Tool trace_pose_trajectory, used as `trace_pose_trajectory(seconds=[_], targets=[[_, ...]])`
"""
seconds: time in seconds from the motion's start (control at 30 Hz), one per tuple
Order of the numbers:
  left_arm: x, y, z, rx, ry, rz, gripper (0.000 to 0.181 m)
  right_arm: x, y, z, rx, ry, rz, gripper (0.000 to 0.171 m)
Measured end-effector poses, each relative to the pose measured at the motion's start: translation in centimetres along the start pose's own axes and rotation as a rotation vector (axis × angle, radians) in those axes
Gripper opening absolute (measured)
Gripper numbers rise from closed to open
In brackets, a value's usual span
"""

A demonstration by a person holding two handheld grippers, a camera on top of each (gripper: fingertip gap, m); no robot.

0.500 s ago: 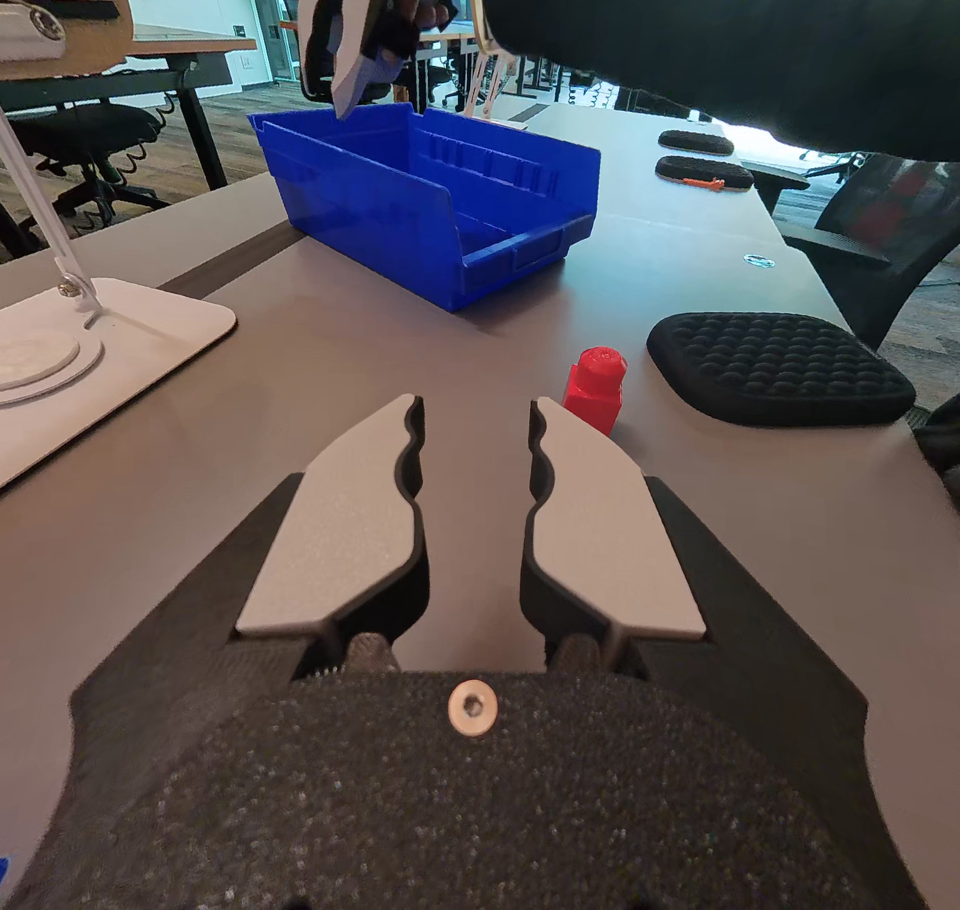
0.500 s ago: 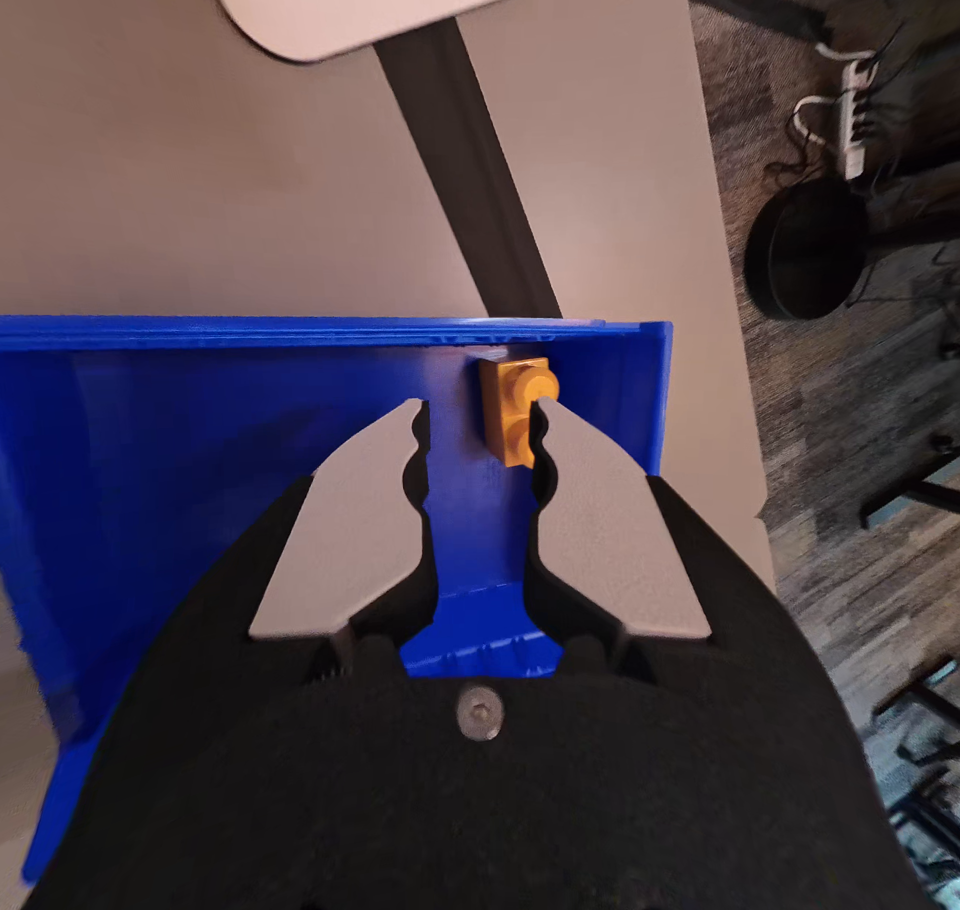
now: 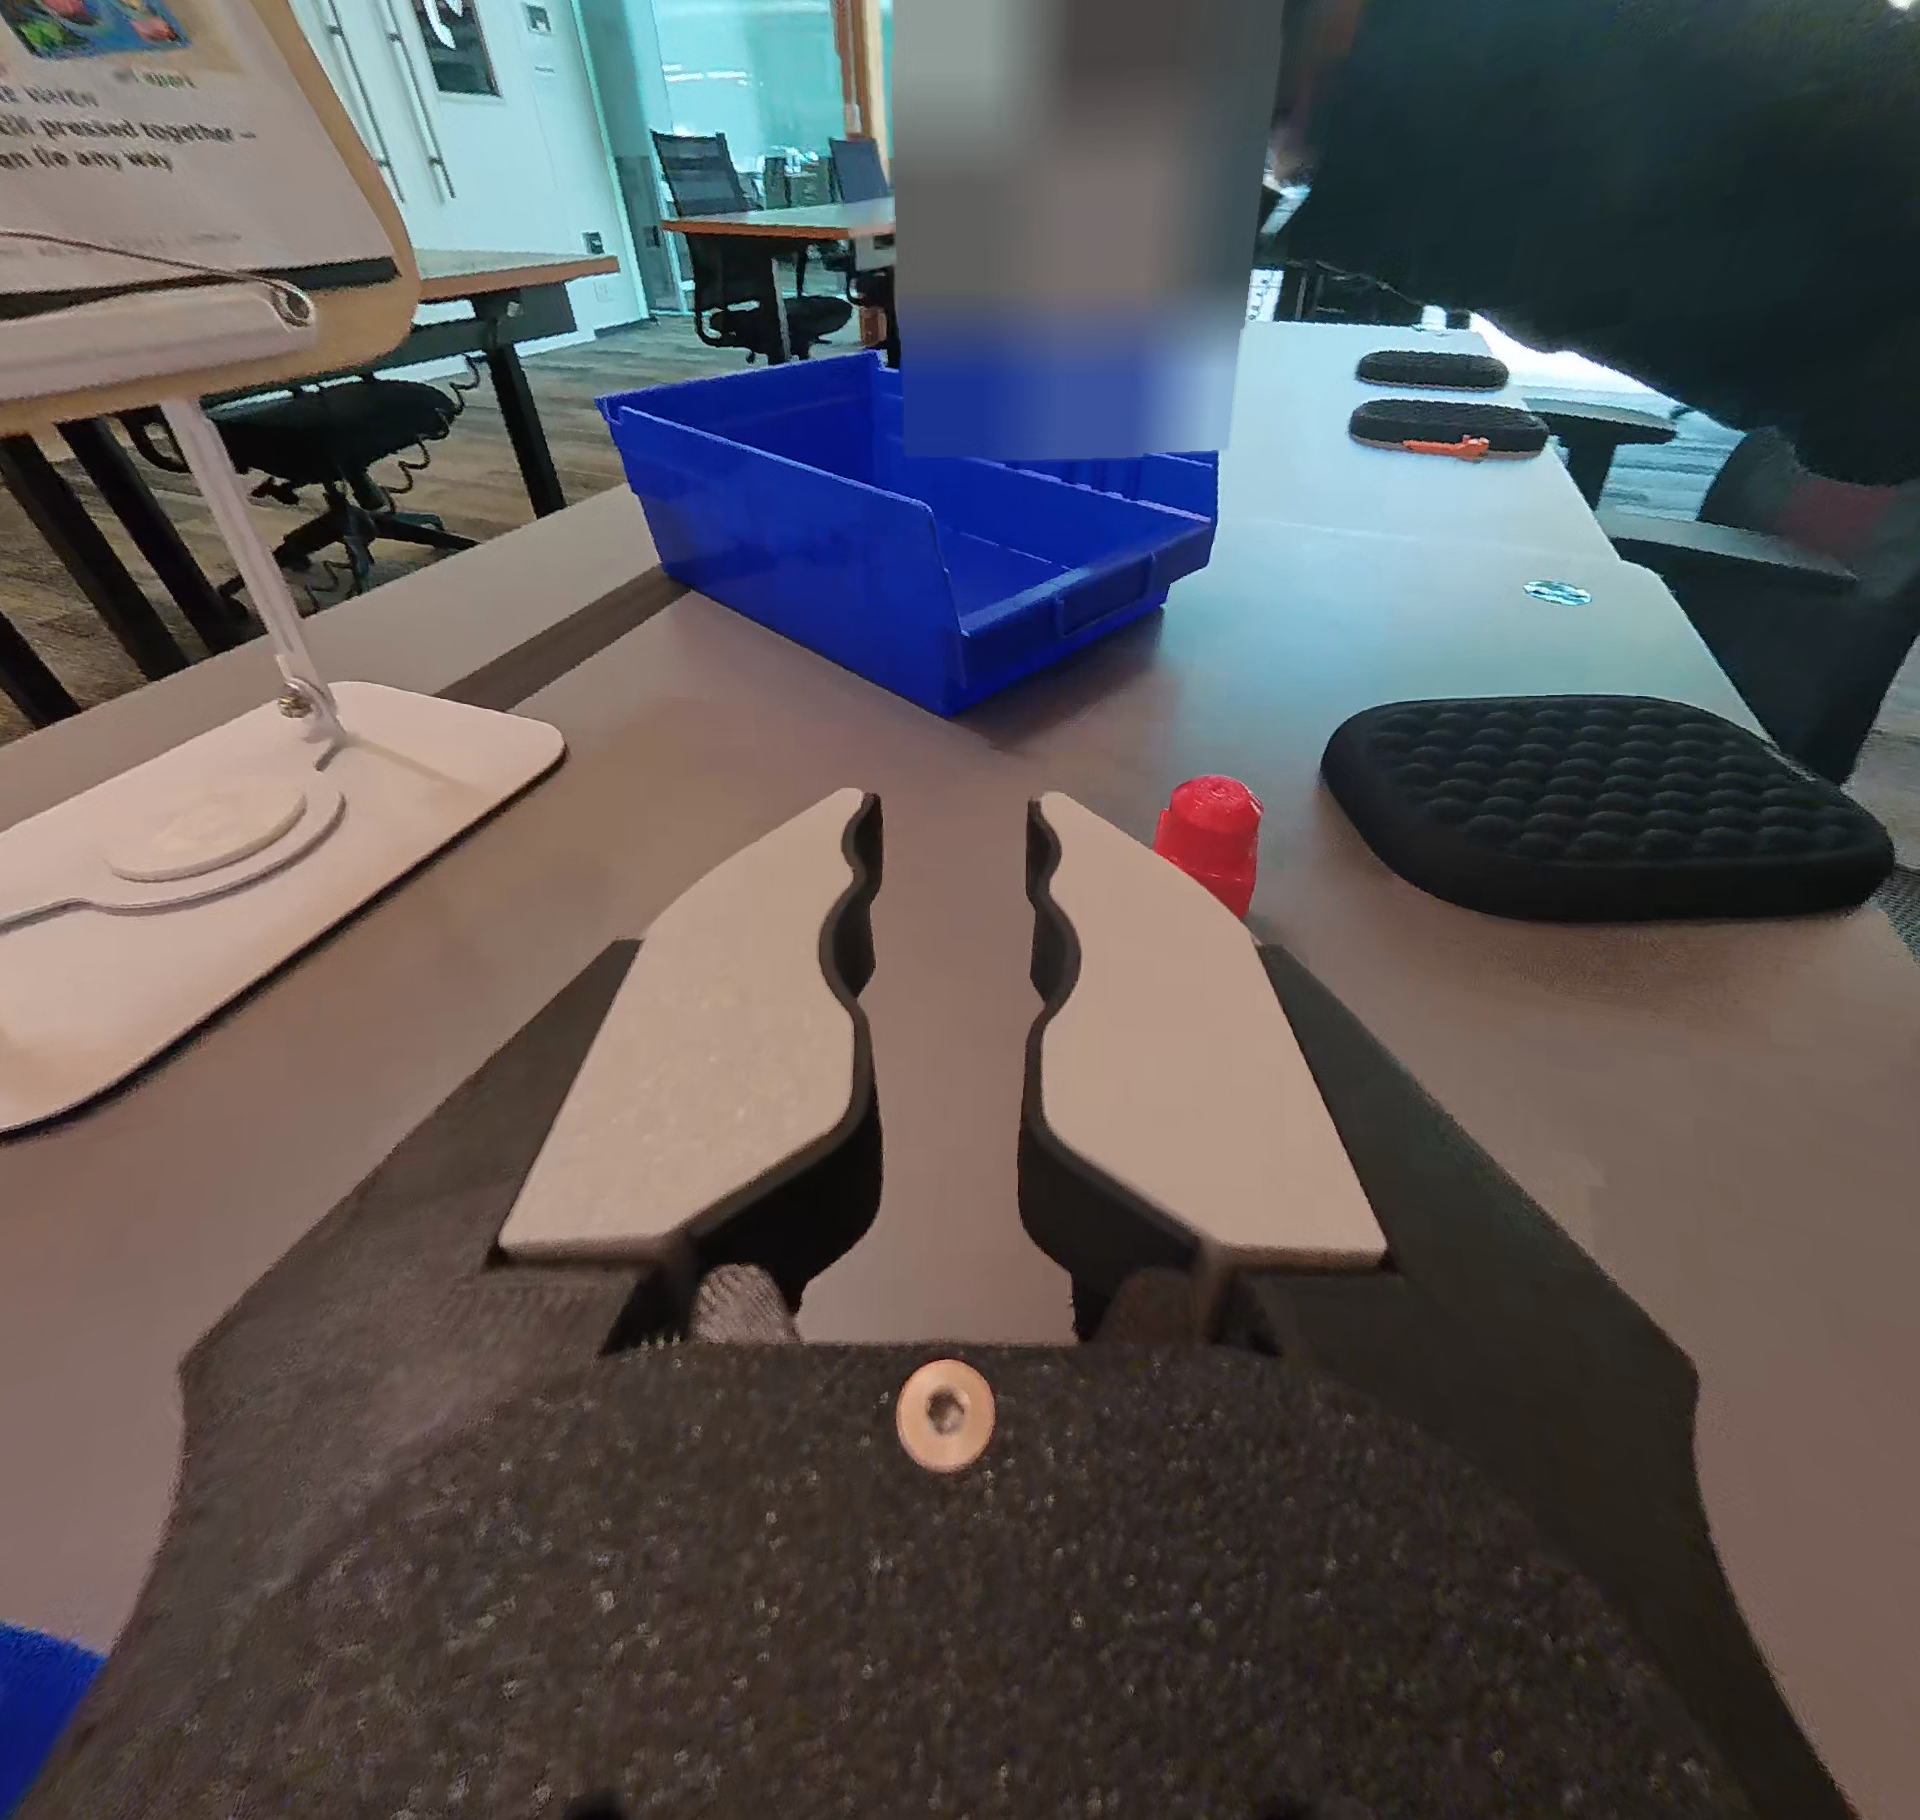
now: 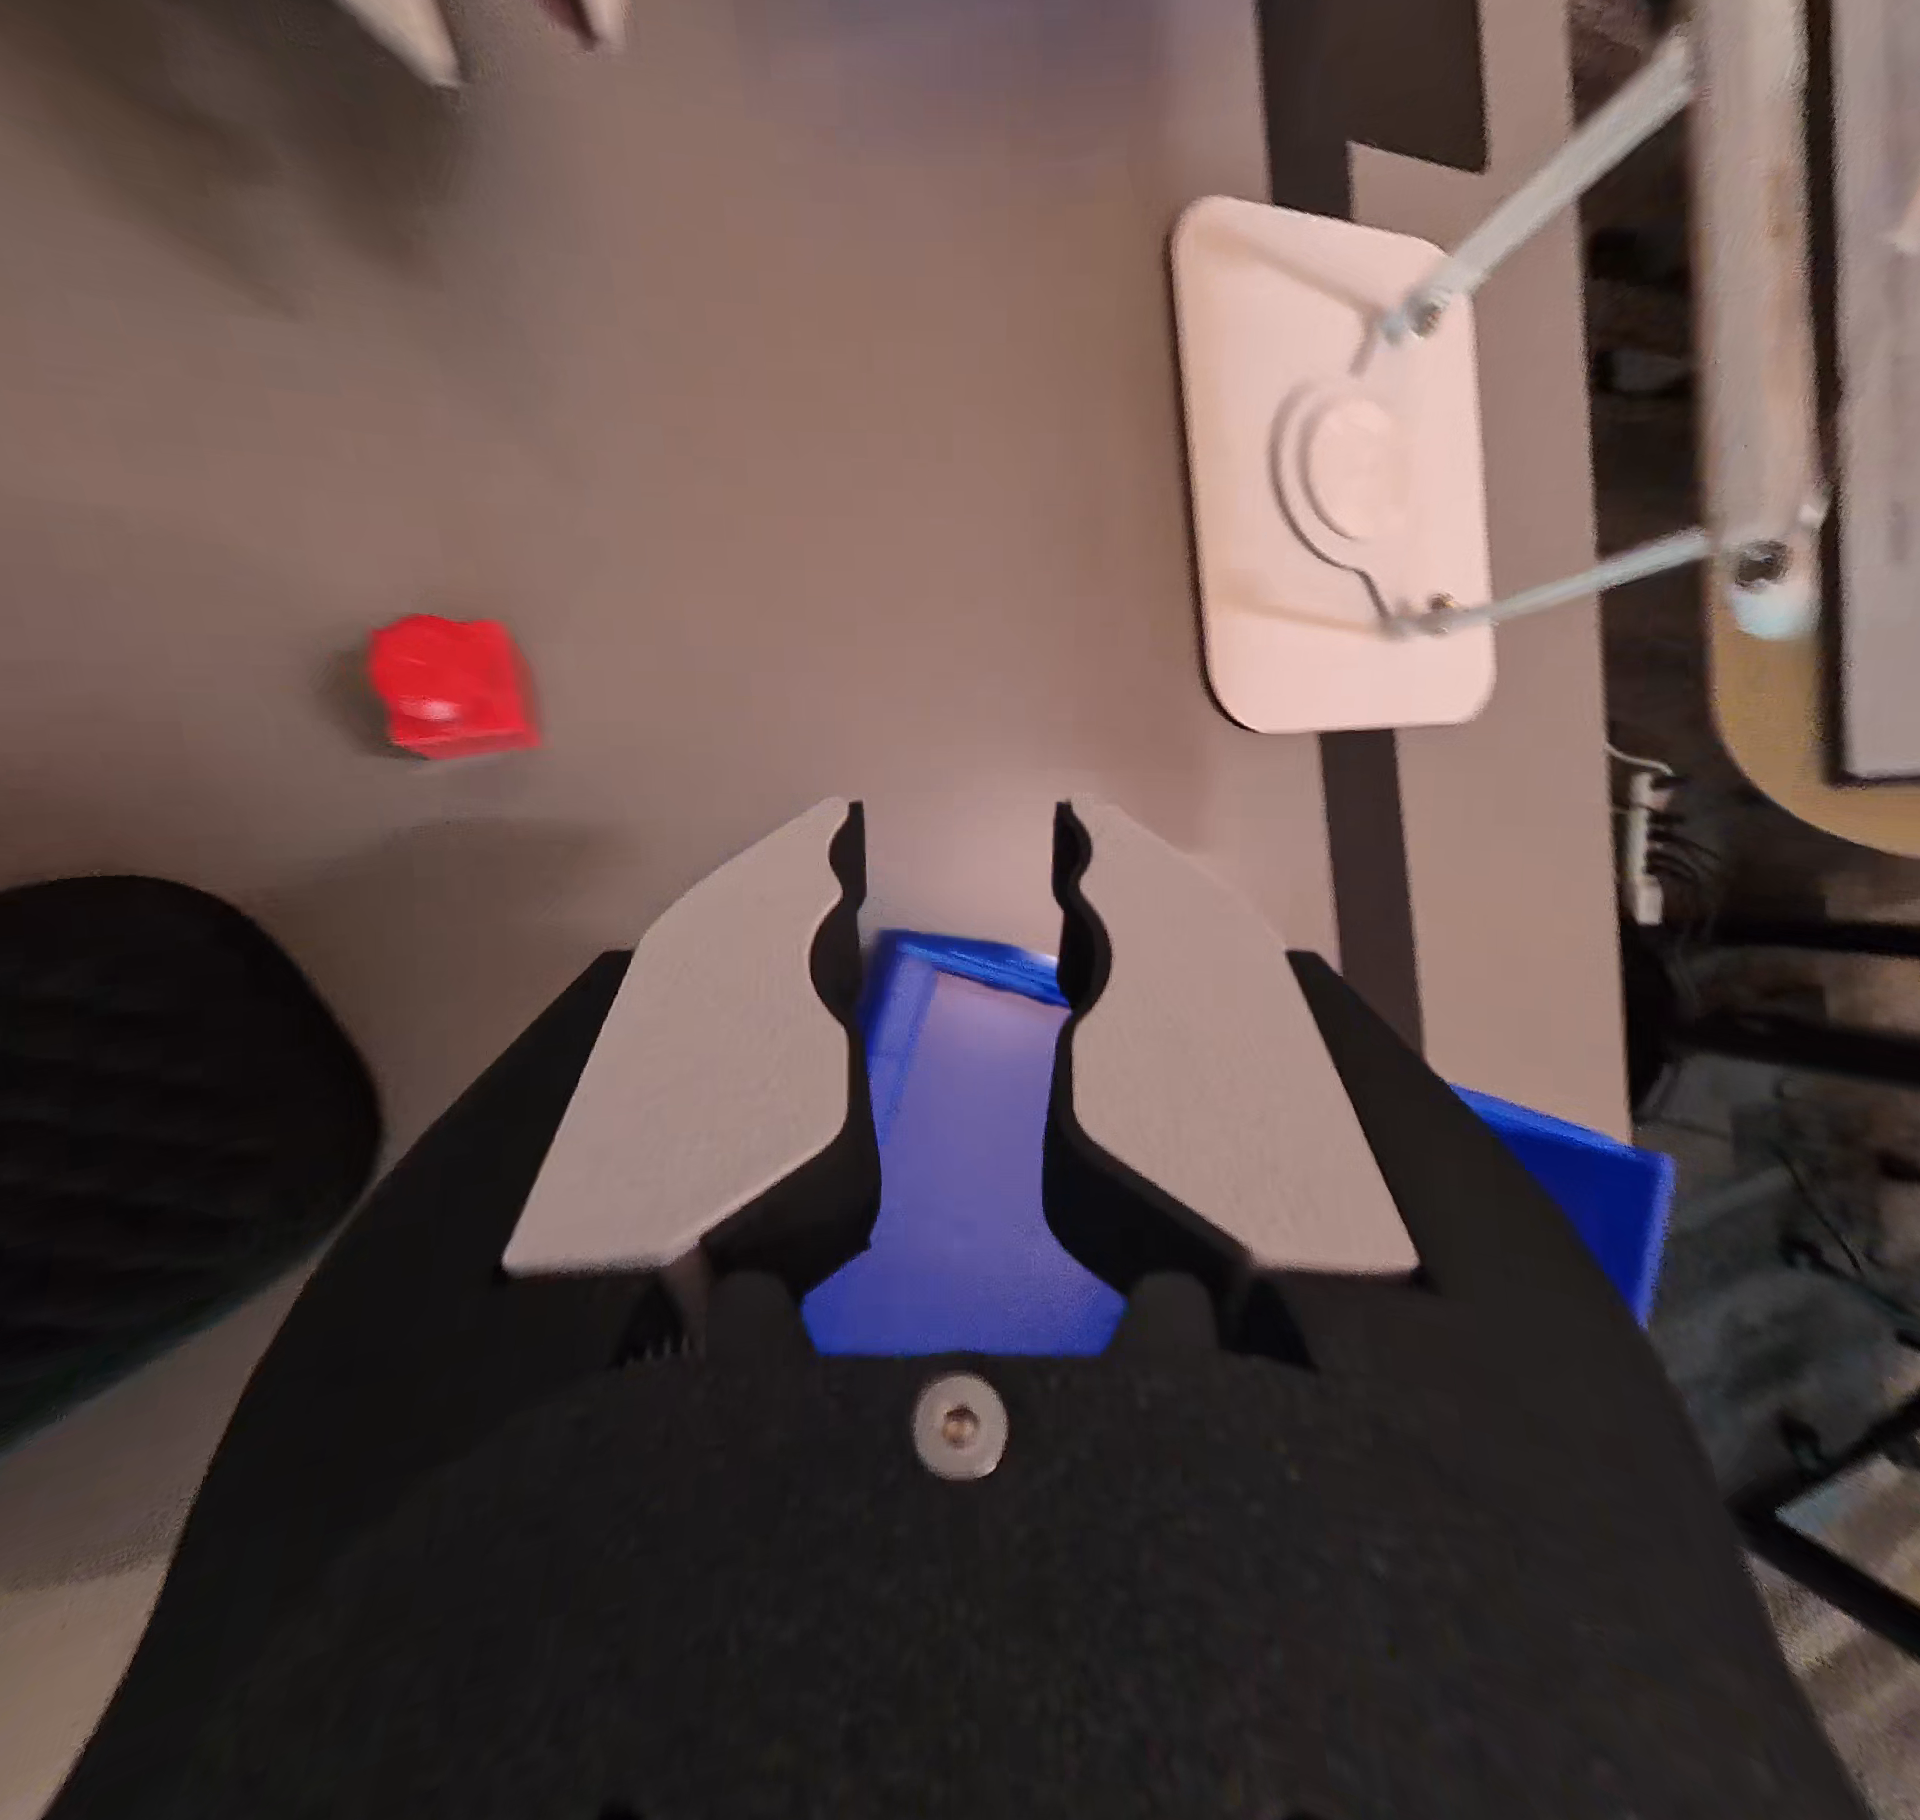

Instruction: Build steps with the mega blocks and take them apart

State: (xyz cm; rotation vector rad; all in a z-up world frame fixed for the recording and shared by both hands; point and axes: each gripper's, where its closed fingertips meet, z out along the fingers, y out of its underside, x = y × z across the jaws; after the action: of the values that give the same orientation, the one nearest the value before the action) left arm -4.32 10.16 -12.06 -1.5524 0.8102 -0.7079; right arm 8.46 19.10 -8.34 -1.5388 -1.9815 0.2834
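In the left wrist view, the left gripper [image 3: 954, 814] is low over the grey table [image 3: 1455, 1199], and its fingers are open with nothing between them. A red block [image 3: 1208, 838] stands on the table just right of the right finger tip. Farther off sits a blue bin [image 3: 883, 544]; the part of its inside that shows has nothing in it, but a blurred patch hides its far end. A black bumpy pad [image 3: 1600, 804] lies to the right, and a white stand base [image 3: 249, 866] to the left.

The right wrist view looks straight down. The right gripper [image 4: 958, 814] has open, empty fingers above the near end of the blue bin [image 4: 966, 1064]. The red block [image 4: 454, 687] sits alone to the left. Only this view shows the other gripper's finger tips [image 4: 416, 25] at the far edge.
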Motion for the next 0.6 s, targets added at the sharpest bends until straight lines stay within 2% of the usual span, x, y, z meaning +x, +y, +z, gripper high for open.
trace_pose_trajectory(seconds=[0.27, 0.43, 0.6], targets=[[-2.7, -1.1, -1.2, 0.043, -0.221, 0.007, 0.009, -7.8, -0.9, 3.1, -0.024, -0.152, -0.048, 0.042], [-4.9, -1.7, -2.5, 0.066, -0.389, 0.003, 0.000, -10.4, -0.6, 5.0, -0.075, -0.219, -0.074, 0.047], [-7.7, -2.1, -4.7, 0.101, -0.575, -0.021, 0.000, -11.9, 0.0, 6.9, -0.133, -0.269, -0.096, 0.051]])
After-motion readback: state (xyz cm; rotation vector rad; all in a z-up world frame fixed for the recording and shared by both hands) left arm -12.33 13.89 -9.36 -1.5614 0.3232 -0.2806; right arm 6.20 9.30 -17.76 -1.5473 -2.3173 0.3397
